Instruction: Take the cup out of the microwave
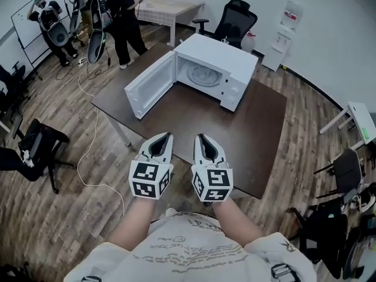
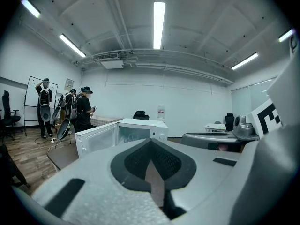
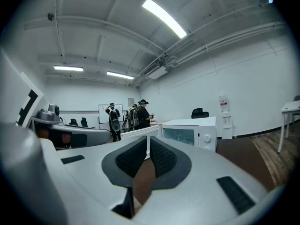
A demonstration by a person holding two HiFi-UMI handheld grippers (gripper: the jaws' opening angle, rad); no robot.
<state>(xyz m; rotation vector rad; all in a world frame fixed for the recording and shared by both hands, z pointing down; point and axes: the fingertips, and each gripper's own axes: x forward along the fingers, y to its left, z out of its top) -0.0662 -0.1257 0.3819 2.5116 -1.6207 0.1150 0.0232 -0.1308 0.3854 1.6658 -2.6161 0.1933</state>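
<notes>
A white microwave (image 1: 230, 60) stands on the far half of a dark brown table (image 1: 258, 134), its door (image 1: 150, 84) swung wide open to the left. Inside I can make out only the round glass turntable (image 1: 202, 74); no cup shows. My left gripper (image 1: 167, 136) and right gripper (image 1: 200, 136) hover side by side over the table's near edge, pointing at the microwave, both shut and empty. The left gripper view shows the left gripper (image 2: 151, 140) with the microwave (image 2: 140, 128) beyond it. In the right gripper view the right gripper (image 3: 148, 138) points just left of the microwave (image 3: 192, 130).
Two people (image 1: 120, 16) with equipment stand at the back left near a whiteboard (image 1: 35, 13). A black office chair (image 1: 235, 19) and a water dispenser (image 1: 288, 19) are behind the table. A cable (image 1: 88, 134) runs over the floor on the left. Chairs stand at both sides.
</notes>
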